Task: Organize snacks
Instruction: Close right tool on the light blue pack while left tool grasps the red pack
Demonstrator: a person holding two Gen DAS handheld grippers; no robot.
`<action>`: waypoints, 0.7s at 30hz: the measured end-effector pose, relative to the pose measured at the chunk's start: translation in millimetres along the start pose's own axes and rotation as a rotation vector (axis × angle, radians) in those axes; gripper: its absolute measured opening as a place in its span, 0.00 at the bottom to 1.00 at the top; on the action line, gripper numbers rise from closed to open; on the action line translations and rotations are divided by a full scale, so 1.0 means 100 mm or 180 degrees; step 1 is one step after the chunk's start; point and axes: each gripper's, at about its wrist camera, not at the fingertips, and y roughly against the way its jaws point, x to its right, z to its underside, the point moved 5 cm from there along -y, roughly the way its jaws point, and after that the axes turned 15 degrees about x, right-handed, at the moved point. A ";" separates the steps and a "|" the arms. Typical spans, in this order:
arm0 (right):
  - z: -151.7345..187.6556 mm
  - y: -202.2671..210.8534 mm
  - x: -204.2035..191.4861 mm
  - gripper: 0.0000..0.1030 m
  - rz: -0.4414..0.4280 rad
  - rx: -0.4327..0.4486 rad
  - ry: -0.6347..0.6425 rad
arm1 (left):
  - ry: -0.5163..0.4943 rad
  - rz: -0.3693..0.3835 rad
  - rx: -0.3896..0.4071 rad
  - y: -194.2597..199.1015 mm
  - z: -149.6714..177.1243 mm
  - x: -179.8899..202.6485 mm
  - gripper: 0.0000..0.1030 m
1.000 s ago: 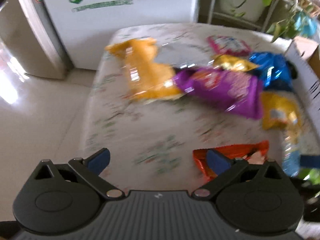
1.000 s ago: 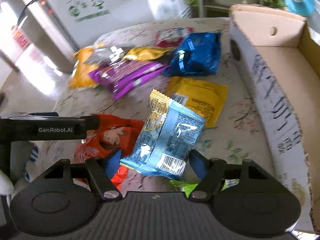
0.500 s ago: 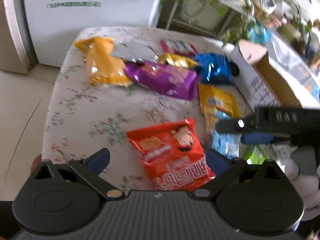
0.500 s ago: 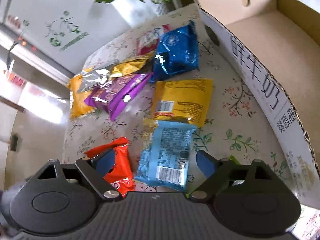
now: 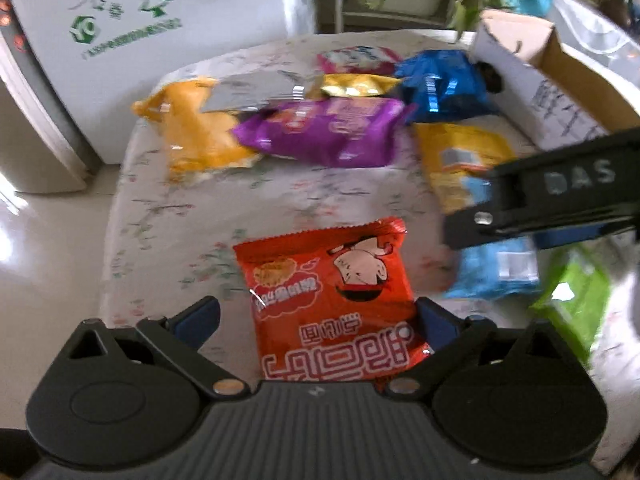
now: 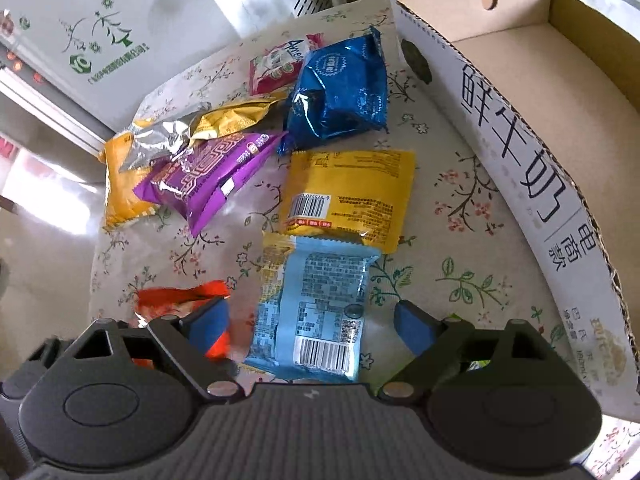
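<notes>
A red snack packet (image 5: 328, 300) lies flat on the flowered tablecloth (image 5: 280, 208), between the fingers of my open left gripper (image 5: 316, 318). To its right lies a light blue packet (image 6: 316, 312), barcode side up. My right gripper (image 6: 312, 324) straddles it, jaws opening, pads clear of both its sides. Above the light blue packet sits a yellow packet (image 6: 348, 196). Farther back are a blue foil bag (image 6: 340, 88), a purple bag (image 6: 208, 176), an orange bag (image 6: 120, 184) and a pink packet (image 6: 276, 64).
An open, empty cardboard box (image 6: 520, 128) stands along the table's right side. A green packet (image 5: 572, 296) lies at the near right. A white cabinet (image 5: 140, 20) and potted plants stand behind the table. The floor drops away on the left.
The right gripper let go of the light blue packet, which now lies flat, and its jaws widened. The left gripper swung right until the red packet came between its fingers.
</notes>
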 end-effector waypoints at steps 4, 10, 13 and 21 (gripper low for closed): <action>0.03 -0.02 -0.06 0.92 0.0081 -0.0012 0.0156 | 0.0146 -0.0069 -0.0022 -0.07 0.07 -0.19 1.00; 0.10 -0.06 -0.16 0.94 0.0226 0.0028 0.0463 | 0.0333 -0.0041 -0.0065 -0.09 0.09 -0.26 1.00; 0.12 -0.08 -0.18 0.94 0.0279 0.0060 0.0556 | 0.0351 -0.0055 -0.0039 -0.09 0.10 -0.27 1.00; 0.17 -0.11 -0.24 0.89 0.0400 0.0143 0.0869 | 0.0340 -0.0066 -0.0024 -0.06 0.09 -0.24 1.00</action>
